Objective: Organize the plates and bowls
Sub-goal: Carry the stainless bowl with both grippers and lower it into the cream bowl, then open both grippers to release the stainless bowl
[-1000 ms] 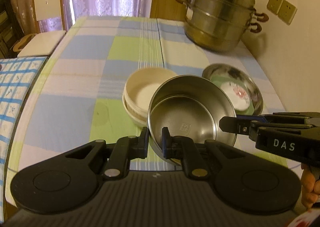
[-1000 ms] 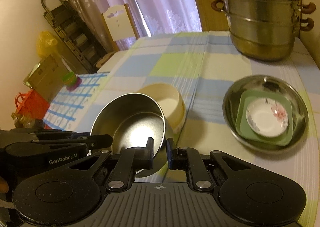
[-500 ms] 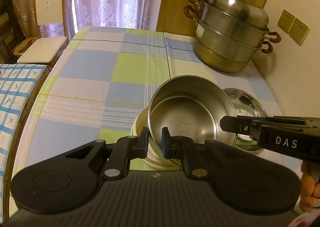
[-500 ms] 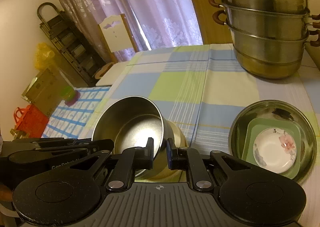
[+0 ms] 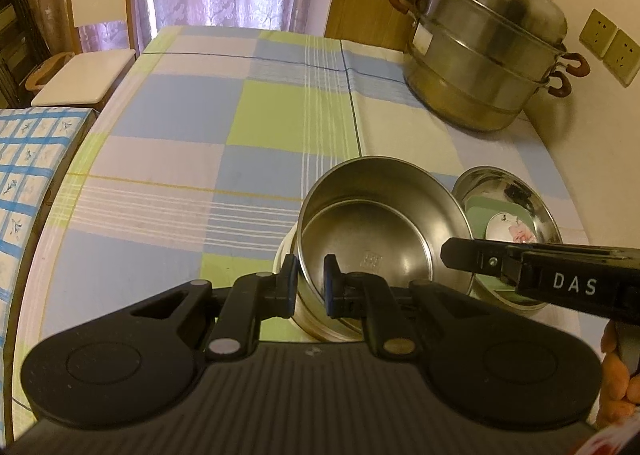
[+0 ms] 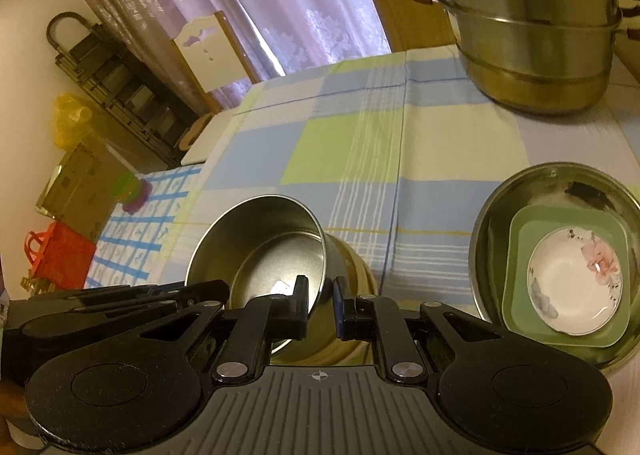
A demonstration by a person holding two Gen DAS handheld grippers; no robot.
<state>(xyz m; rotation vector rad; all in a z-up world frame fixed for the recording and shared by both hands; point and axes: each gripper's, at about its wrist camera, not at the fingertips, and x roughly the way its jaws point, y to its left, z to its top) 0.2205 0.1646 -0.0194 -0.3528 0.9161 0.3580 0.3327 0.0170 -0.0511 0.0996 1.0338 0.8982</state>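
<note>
Checked tablecloth (image 5: pixel 192 123) underneath, both the left gripper (image 5: pixel 311 283) and right gripper (image 6: pixel 321 306) pinch opposite rim edges of the round steel bowl (image 5: pixel 384 231), mouth tilted toward the cameras, over the cream bowl (image 5: pixel 285 257)

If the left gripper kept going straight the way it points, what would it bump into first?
It already clamps the steel bowl's rim, so the left gripper would push into that bowl first. Past it probably comes the checked tablecloth, though depth is hard to judge.

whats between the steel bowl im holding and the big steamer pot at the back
Only bare checked tablecloth. The left wrist view shows it best: nothing stands between the held steel bowl and the steamer pot; the wide steel dish sits off to the right.
</note>
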